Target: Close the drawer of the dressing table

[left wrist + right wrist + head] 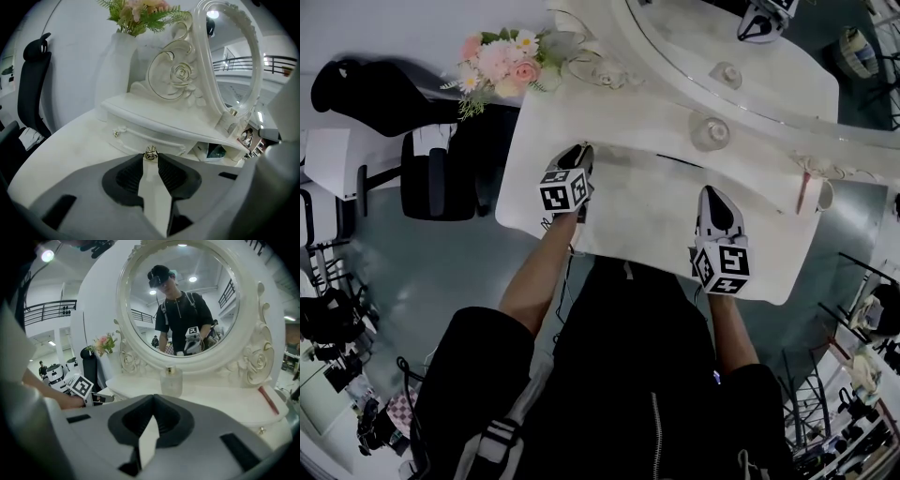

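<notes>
Looking steeply down, we see the white dressing table (647, 234) fill the middle of the scene, its pale worktop reaching out toward us. At its back rises the big oval mirror (180, 301) in a carved white frame. A black office chair (356, 89) stands off to the left, well apart from the table. On the left end of the raised shelf a tall white vase (117, 70) holds pink and white flowers (502, 61). The drawer (140, 139) sits under that shelf, left of the middle. Its curved front is not flush, and a dark gap at its right end shows things inside. Our left hand-held gripper (150, 158) points down at the drawer front, its jaws partly spread and pinching the drawer's small metal knob (150, 153) right at their tips. Our right hand-held gripper (152, 401) hangs over the worktop to the right, aimed at the foot of the mirror. Its jaw tips are pressed together with nothing between them. A clear glass perfume bottle (171, 380) with a gold neck stands upright on the shelf just below the mirror. A slim red item (268, 399) lies on the shelf's right end; we cannot tell what it is. A second little knob (116, 133) sits further left on the drawer front.
</notes>
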